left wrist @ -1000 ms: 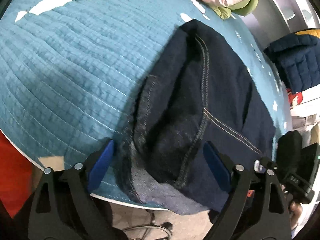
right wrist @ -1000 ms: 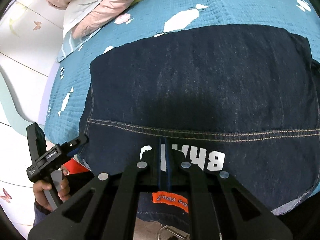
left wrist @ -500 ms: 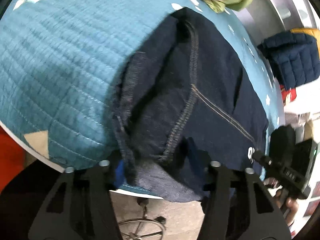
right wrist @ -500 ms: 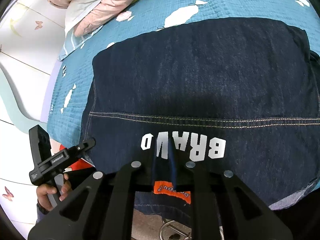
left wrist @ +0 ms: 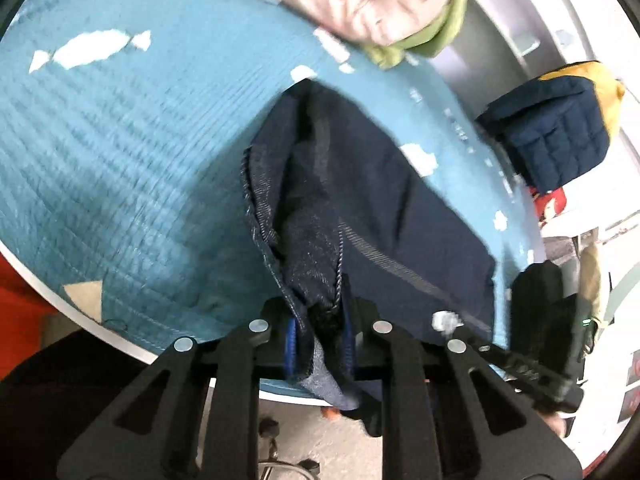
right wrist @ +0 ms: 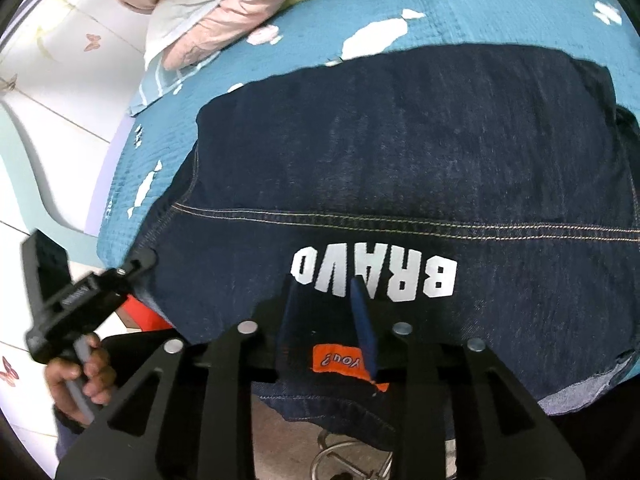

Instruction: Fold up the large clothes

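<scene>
1. At the near edge of the bed [right wrist: 500,4], on the teal quilted cover with white shapes, a dark denim garment [right wrist: 420,152] lies spread flat; its lower part hangs over the edge toward the floor.
2. White lettering "BRAVO" reads upside down near the garment's near end in the right wrist view; an orange patch [right wrist: 340,360] sits just below it.
3. Left gripper [left wrist: 318,340]: jaws have just been closing and are now clamped on a bunched fold of the denim at its side edge. The cloth rises off the cover into the jaws. This view is blurred.
4. Right gripper [right wrist: 326,324]: jaws have just been opening and stand parted. The blue pads sit either side of the cloth above the orange patch, with a visible gap; no pinch on the fabric.
5. In the right wrist view, a hand [right wrist: 80,372] holds the left gripper's handle at the garment's left side edge, by the bed's near edge.
6. Far corner of the bed: a pink padded garment [right wrist: 208,4] with green cloth beside it, well apart from the denim.
7. Beyond the bed's right side, in the left wrist view: a navy quilted jacket [left wrist: 556,136] with yellow lining.
</scene>
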Motion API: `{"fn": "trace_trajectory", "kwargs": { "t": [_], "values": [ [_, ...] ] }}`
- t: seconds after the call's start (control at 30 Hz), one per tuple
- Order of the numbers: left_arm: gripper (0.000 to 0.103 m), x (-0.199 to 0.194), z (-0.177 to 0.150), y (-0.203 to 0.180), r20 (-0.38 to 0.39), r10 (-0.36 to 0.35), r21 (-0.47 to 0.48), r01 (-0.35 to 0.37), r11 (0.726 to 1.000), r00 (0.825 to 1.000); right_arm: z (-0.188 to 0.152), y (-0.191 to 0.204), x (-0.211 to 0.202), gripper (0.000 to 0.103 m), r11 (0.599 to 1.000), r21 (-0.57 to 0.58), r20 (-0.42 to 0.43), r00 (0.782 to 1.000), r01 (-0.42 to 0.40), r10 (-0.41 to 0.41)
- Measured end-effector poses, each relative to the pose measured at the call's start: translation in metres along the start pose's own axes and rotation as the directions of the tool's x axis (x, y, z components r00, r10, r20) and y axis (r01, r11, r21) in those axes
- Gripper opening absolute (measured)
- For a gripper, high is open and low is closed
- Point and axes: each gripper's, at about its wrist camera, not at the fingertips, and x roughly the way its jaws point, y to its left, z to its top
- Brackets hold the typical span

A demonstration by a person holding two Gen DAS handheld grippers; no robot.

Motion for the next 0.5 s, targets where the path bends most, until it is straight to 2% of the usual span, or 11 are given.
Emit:
{"fn": "trace_trajectory", "kwargs": {
  "t": [0.13,0.2,0.23,0.27,0.43,0.47,0.5],
  "values": [
    [0.016,-0.019,0.0,-0.034,0.032,-0.037,0.081,0.034,0.996,0.999,0.011,-0.006,-0.011,0.029,0.999,0.046,0.102,0.995,-0.015,0.01],
    [0.016,-0.024,-0.001,-0.05,0.04,-0.052,0.11,0.047,0.993,0.998,0.028,-0.011,-0.013,0.022,0.998,0.057,0.156,0.988,-0.016,0.007],
    [0.016,-0.024,-0.003,-0.056,0.045,-0.056,0.122,0.05,0.991,0.997,0.036,-0.013,-0.013,0.009,0.998,0.064,0.172,0.985,-0.024,0.013],
    [0.016,-0.026,-0.004,-0.064,0.049,-0.068,0.142,0.06,0.988,0.996,0.048,-0.018,-0.011,0.005,0.996,0.086,0.187,0.982,-0.029,0.012],
    [0.016,-0.031,-0.008,-0.091,0.049,-0.115,0.204,0.103,0.974,0.992,0.095,-0.041,0.027,0.003,0.976,0.191,0.127,0.989,-0.102,0.078],
    [0.016,-0.031,-0.009,-0.096,0.048,-0.124,0.213,0.111,0.971,0.991,0.099,-0.047,0.039,0.0,0.97,0.218,0.105,0.991,-0.105,0.083],
    [0.016,-0.031,-0.01,-0.1,0.044,-0.135,0.22,0.122,0.968,0.99,0.102,-0.056,0.056,0.0,0.967,0.246,0.045,0.997,-0.064,0.055]
  ]
}}
